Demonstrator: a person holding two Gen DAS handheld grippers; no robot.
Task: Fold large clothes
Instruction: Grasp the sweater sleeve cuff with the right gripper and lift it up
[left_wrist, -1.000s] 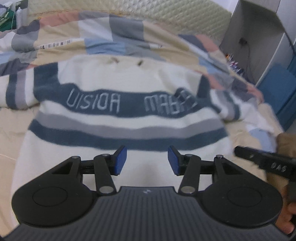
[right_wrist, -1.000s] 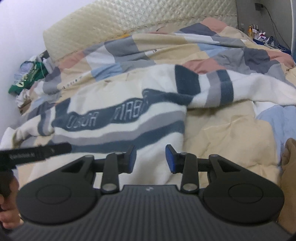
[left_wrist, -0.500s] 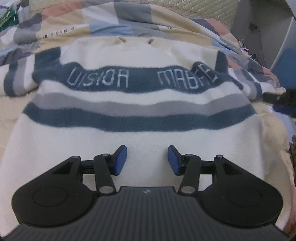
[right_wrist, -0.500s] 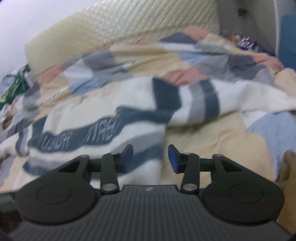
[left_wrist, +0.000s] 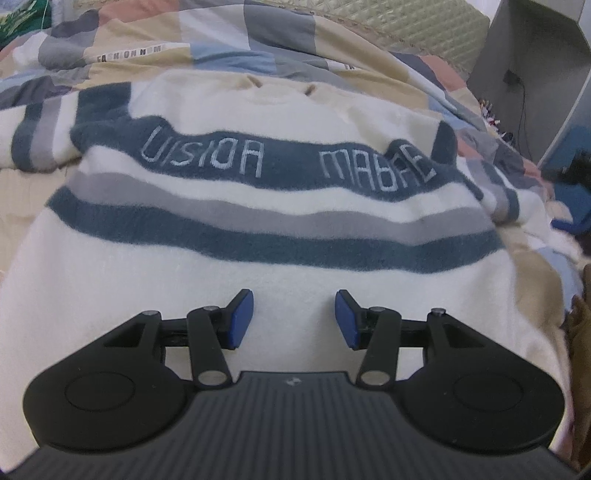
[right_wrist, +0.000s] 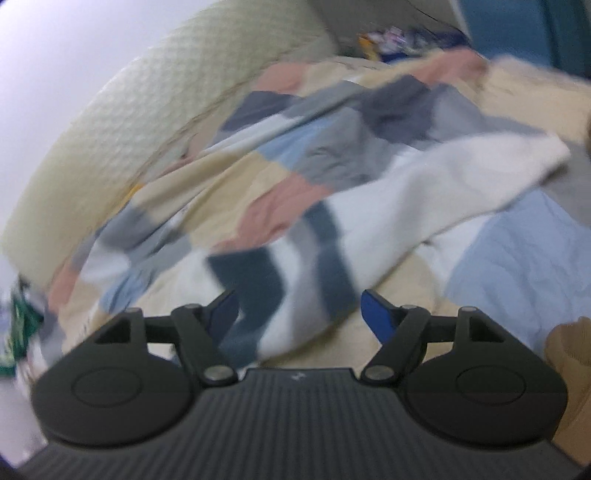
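Bedroom, bed draped in a patchwork quilt of beige, grey, blue and pink squares. Nearest in the left wrist view: left gripper, blue-padded fingers spread apart, nothing between them, hovering over the plain cream lower part of a sweater. Sweater laid flat on the quilt, front up, hem toward the camera, collar toward the headboard. Beyond the fingers, a navy band, then a grey one, then a wider navy band lettered in pale thread. Further on, the cream collar, striped sleeves reaching out to either side. Behind all that, quilted cream headboard and a grey cabinet at far right.

Right wrist view blurred. Right gripper with fingers wide apart, empty, poised just above the striped sleeve, the navy and grey bands lying between the two tips. Past them, the sleeve's cream length stretched away to the right across the quilt, headboard at the back.
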